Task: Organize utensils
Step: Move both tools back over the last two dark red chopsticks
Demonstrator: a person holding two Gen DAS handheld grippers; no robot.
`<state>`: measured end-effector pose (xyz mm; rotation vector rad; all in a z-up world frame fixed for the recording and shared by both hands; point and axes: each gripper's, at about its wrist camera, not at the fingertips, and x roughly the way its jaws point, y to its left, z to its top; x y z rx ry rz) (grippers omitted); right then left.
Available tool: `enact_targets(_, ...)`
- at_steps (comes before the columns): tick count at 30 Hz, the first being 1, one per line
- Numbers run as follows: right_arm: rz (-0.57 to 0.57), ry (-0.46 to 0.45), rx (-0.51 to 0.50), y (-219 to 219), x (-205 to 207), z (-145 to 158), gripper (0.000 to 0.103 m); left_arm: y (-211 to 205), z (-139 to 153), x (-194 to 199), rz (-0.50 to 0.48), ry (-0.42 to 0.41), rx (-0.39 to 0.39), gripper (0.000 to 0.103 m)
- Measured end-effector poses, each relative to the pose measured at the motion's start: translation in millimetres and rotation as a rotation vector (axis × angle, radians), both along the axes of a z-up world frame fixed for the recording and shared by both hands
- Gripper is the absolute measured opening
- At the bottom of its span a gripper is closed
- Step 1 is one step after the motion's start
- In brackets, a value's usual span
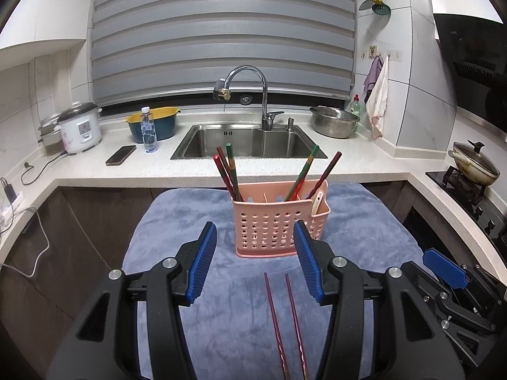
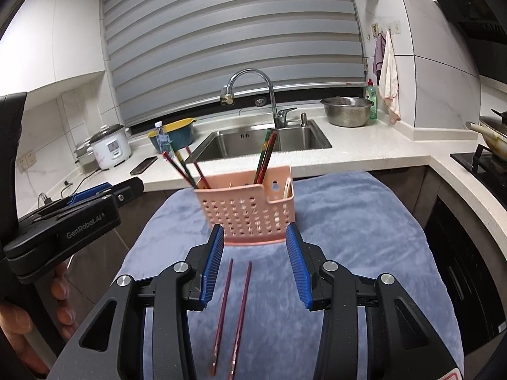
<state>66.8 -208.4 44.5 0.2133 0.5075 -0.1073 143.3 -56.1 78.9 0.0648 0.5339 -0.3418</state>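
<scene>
A pink perforated utensil basket (image 1: 279, 223) (image 2: 250, 209) stands on a blue towel (image 1: 177, 231) (image 2: 348, 221). It holds several red and green chopsticks (image 1: 228, 174) (image 2: 264, 155) and a pale utensil (image 1: 317, 202). Two reddish chopsticks (image 1: 285, 323) (image 2: 231, 313) lie side by side on the towel in front of the basket. My left gripper (image 1: 255, 237) is open and empty, above the loose pair. My right gripper (image 2: 253, 237) is open and empty, over the same pair. Each gripper shows at the other view's edge.
Behind the towel runs a white counter with a steel sink (image 1: 250, 141), tap (image 1: 250, 91), phone (image 1: 121, 155), water bottle (image 1: 149, 131), rice cooker (image 1: 79, 126), blue-yellow bowl (image 1: 158, 123) and steel colander (image 1: 334, 120). A stove with a pan (image 1: 475, 163) is at right.
</scene>
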Motion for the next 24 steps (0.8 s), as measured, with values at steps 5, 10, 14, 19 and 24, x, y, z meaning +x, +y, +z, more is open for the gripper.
enact_targets(5, 0.012, 0.022, 0.005, 6, -12, -8, 0.04, 8, -12, -11, 0.005, 0.027, 0.007, 0.048)
enact_targets(10, 0.029, 0.072, 0.008, 14, -22, -27, 0.04, 17, -32, -20, 0.01, 0.074, 0.031, 0.048)
enact_targets(14, 0.041, 0.123, 0.012, 22, -29, -47, 0.04, 25, -49, -26, 0.021, 0.114, 0.044, 0.048)
enact_targets(19, 0.06, 0.186, 0.012, 34, -35, -74, 0.04, 30, -71, -38, 0.026, 0.157, 0.076, 0.048)
enact_targets(24, 0.075, 0.239, 0.012, 48, -39, -100, 0.04, 34, -85, -45, 0.031, 0.186, 0.091, 0.048)
